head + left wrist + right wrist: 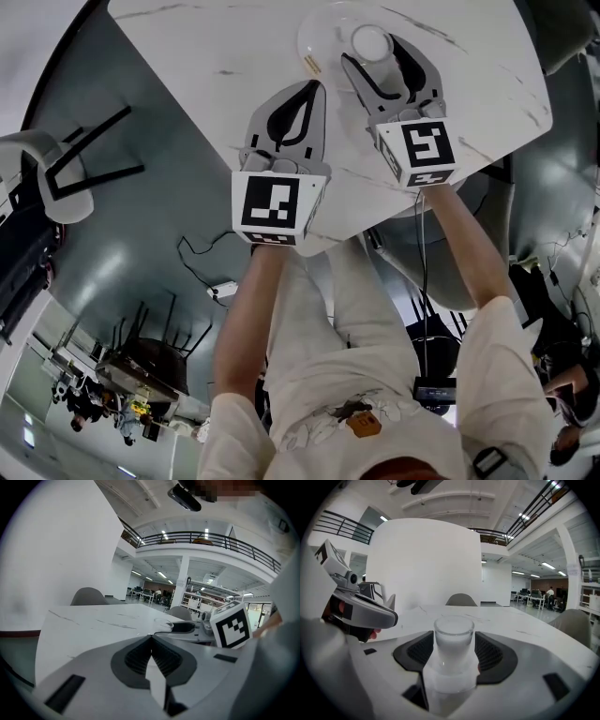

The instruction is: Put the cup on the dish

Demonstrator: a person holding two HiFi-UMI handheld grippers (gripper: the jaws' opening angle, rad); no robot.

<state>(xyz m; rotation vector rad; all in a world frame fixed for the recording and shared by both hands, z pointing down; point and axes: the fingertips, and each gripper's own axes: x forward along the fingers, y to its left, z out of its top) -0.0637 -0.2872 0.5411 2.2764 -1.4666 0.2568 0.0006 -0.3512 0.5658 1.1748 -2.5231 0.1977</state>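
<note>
A small frosted cup [371,42] stands upright between the jaws of my right gripper [377,54], which is shut on it. In the right gripper view the cup [453,637] fills the gap between the dark pads. It is over a clear glass dish [319,37] on the white table; whether its base touches the dish I cannot tell. The dish's rim [163,621] shows faintly in the left gripper view. My left gripper [309,92] lies just left of the dish, shut with nothing in it, its tips [151,637] meeting.
The white marble-patterned table [216,47] has its near edge running under both grippers. Below it is grey floor with a cable [202,258]. A white chair [56,178] stands at the left, and a grey chair [461,600] at the table's far side.
</note>
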